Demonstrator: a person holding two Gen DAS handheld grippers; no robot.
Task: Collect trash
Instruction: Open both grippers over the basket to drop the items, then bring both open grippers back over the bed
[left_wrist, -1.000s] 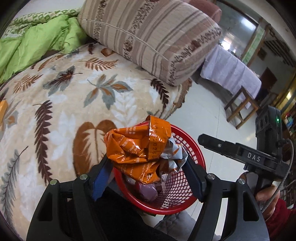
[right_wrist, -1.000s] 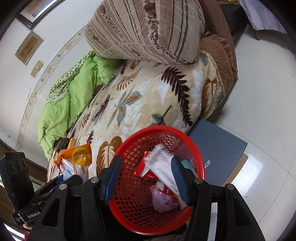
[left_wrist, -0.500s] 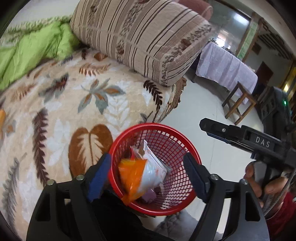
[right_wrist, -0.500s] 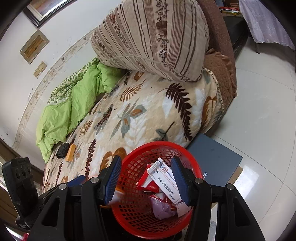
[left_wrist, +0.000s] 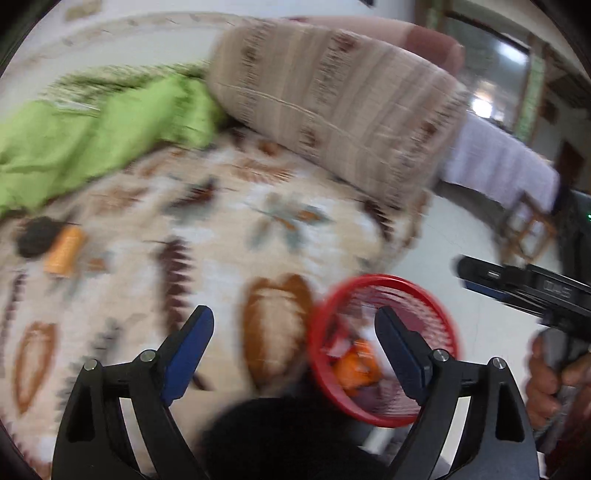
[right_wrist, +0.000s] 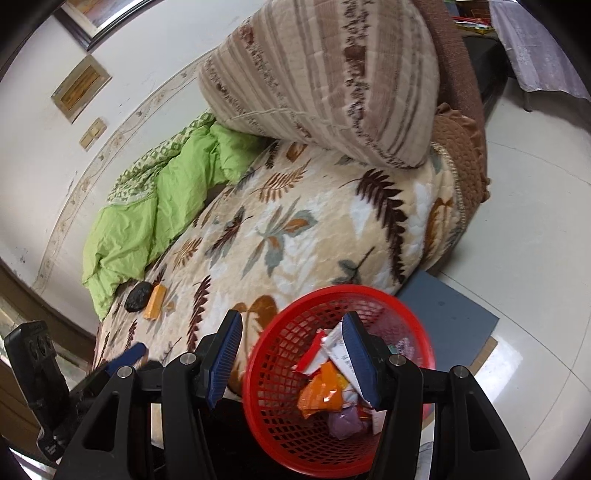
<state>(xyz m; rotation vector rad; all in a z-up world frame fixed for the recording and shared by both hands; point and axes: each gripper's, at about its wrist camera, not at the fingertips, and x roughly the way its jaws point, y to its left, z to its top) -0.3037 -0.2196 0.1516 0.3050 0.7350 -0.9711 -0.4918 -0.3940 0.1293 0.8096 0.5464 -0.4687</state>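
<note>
Left tongs (left_wrist: 293, 347) just opened wide, empty, red basket (left_wrist: 384, 349) of wrappers at their right finger

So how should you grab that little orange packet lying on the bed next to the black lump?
Probably grip the orange packet across its narrow width, coming down from above. It lies flat on the leaf-patterned blanket, so there is no edge to get under. The black lump sits close on its left side, so set the left gripper, open and empty, on the long sides near the end farther from the lump.
</note>
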